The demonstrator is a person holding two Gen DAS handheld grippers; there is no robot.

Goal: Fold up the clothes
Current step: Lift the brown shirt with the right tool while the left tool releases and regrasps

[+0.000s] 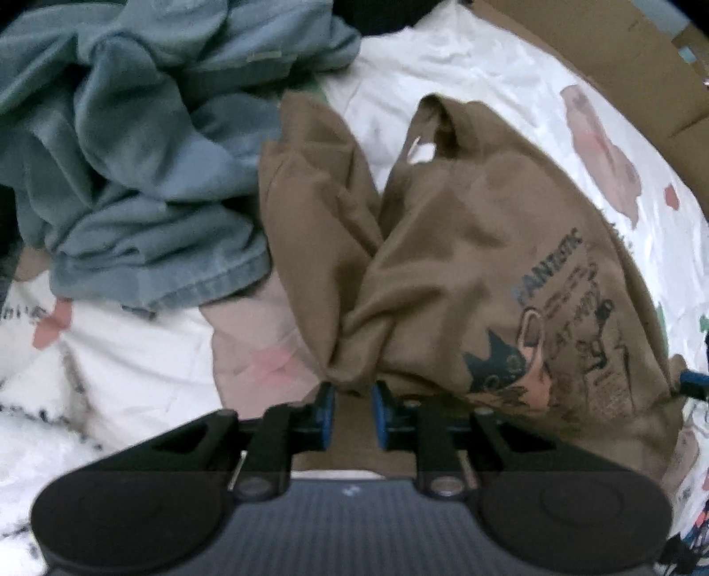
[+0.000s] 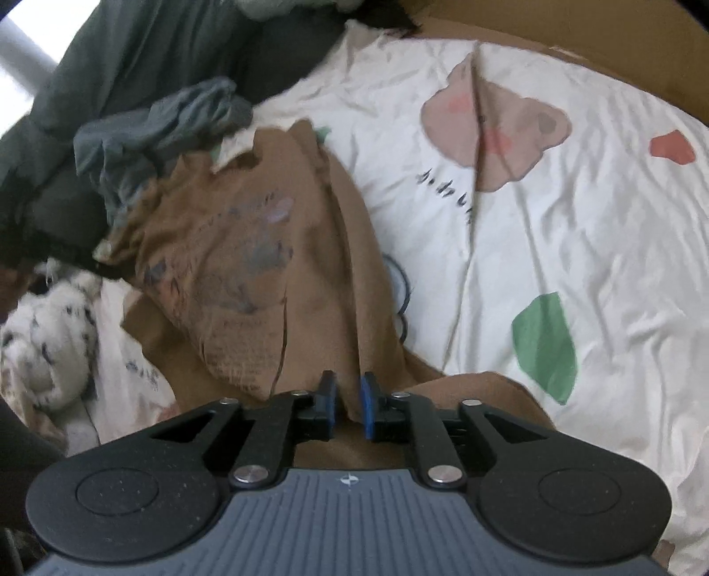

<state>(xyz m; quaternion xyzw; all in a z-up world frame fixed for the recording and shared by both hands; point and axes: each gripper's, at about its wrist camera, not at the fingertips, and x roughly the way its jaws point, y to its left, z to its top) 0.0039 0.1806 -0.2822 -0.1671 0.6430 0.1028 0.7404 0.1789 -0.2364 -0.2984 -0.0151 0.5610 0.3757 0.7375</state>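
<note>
**Brown shirt between both tongs on the bed**

Closest in, the left tongs (image 1: 353,410) point down at the bed with their blue pads (image 1: 326,410) a little apart. A bunched fold of the brown T-shirt (image 1: 465,266) sits in the gap; the pads do not look pressed on it, so I read them as let go. The right tongs (image 2: 348,407) come in at a slant, their pads (image 2: 366,410) likewise slightly parted, with a ridge of the same shirt rising between them and no squeeze that I can see.

The shirt lies crumpled on the bed, not yet folded flat. In the left view its printed picture (image 1: 554,336), a cartoon with lettering, faces up on the right side of the cloth, and a white neck label (image 1: 421,153) shows at the far end. A second lobe of brown cloth stands up beside it.

Just beyond on the left is a heap of rumpled grey-blue clothes (image 1: 133,155), touching the shirt's far edge. Under everything is the white bed cover (image 2: 576,221) with bear, red and green patches. Off to the left edge in the right view lies a fluffy white spotted thing (image 2: 44,341), and farther back a dark green garment (image 2: 155,57) and brown cardboard (image 2: 576,26).
</note>
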